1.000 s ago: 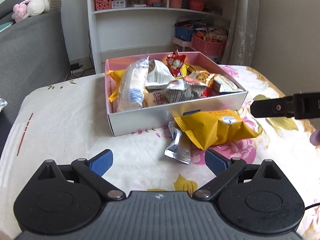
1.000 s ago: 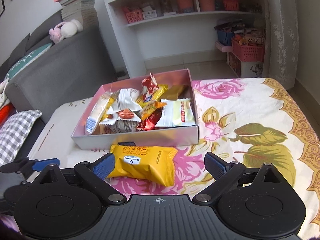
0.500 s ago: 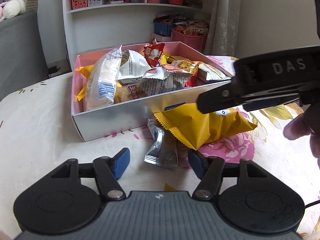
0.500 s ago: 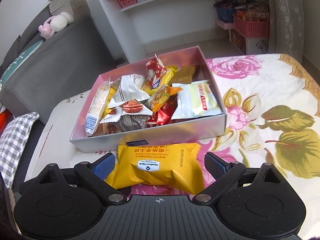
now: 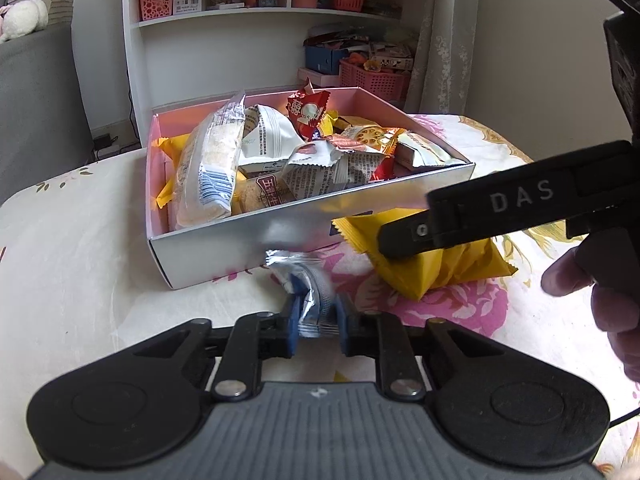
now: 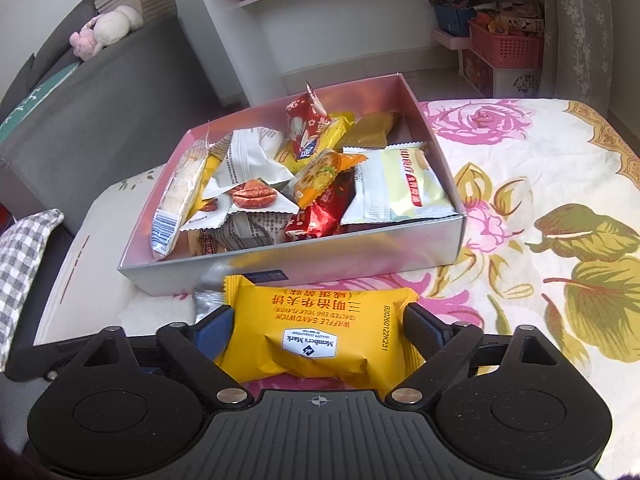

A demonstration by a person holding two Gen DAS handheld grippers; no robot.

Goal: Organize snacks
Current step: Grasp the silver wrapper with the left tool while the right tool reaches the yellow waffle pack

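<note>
Silver packet (image 5: pixel 316 300), blurred, between blue pads (image 5: pixel 294 320)

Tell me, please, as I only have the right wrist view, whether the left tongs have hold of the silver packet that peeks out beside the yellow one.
Observer: Yes. In the left wrist view the left tongs are shut on the silver packet, with a blue pad pressing on each side.
Operator: Thank you. Which part of the packet do they grip?
Observer: Its near end. The rest sticks out forward and reaches almost to the front wall of the box. That part is blurred, so I cannot tell whether it touches.
</note>
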